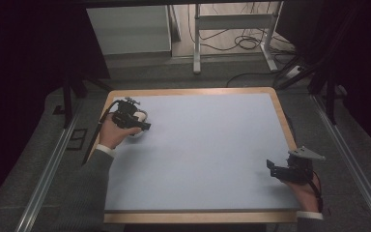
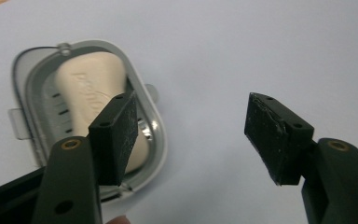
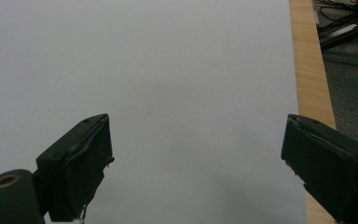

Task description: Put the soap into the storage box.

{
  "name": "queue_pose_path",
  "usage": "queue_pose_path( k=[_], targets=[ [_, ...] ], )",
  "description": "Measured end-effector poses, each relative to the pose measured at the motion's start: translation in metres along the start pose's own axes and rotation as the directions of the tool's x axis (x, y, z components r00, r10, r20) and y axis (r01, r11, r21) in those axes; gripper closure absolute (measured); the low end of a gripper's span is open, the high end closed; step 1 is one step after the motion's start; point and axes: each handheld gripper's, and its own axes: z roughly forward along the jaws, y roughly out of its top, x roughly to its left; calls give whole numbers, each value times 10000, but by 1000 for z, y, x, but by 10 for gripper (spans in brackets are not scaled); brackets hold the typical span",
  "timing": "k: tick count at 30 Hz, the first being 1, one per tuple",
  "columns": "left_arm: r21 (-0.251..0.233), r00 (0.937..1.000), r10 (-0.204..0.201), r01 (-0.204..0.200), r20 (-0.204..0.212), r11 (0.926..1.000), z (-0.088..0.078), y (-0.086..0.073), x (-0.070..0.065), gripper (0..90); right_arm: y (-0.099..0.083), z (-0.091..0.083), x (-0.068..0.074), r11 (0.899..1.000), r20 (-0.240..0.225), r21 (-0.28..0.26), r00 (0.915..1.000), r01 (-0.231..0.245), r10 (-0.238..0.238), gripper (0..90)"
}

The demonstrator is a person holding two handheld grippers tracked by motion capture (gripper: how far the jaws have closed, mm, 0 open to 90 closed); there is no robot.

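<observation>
A cream bar of soap (image 2: 86,88) lies in an open grey soap dish (image 2: 30,84) on the pale blue mat. In the high view the dish (image 1: 140,116) sits at the mat's left side, partly hidden by my left gripper (image 1: 144,126). In the left gripper view that gripper (image 2: 191,133) is open, its left jaw hanging over the dish's right rim and its right jaw over bare mat. My right gripper (image 1: 270,169) is open near the mat's right front corner, and in its own view the gripper (image 3: 196,158) has only mat between its jaws.
The blue mat (image 1: 207,145) covers a wooden table whose edge (image 3: 310,74) runs along the right. Beyond the table are a grey floor, a white cabinet (image 1: 130,29), a metal frame (image 1: 232,24) and loose cables (image 1: 246,43).
</observation>
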Motion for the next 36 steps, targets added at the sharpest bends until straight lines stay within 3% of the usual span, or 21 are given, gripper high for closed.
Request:
queue_pose_path(
  k=[7, 15, 22, 25, 31, 36],
  targets=[
    [-560, 9983, 464, -443, 350, 9974, -8, -15, -19, 339, 0, 0, 0, 10000, -18, 0, 10000, -4, 4, 85],
    [-975, 9932, 877, -801, 763, 9920, -4, -39, -39, 326, 0, 0, 0, 10000, 1, 8, 10000, 6, -6, 85],
    [-1191, 9900, 759, -617, 1187, 9910, 4, -65, -50, 312, 0, 0, 0, 10000, 30, 22, 10000, 14, -15, 85],
    [-1092, 9910, 772, -652, 1089, 9919, 8, -76, -54, 313, 0, 0, 1, 10000, 35, 42, 10000, 43, -43, 85],
    [-1101, 9891, 390, -233, 1418, 9937, 15, -99, -55, 313, 0, 0, 2, 10000, 47, 53, 10000, 74, -75, 85],
    [-939, 9904, 266, -139, 1358, 9955, 18, -112, -52, 310, -1, 2, 2, 9999, 32, 119, 10000, 89, -89, 85]
  ],
)
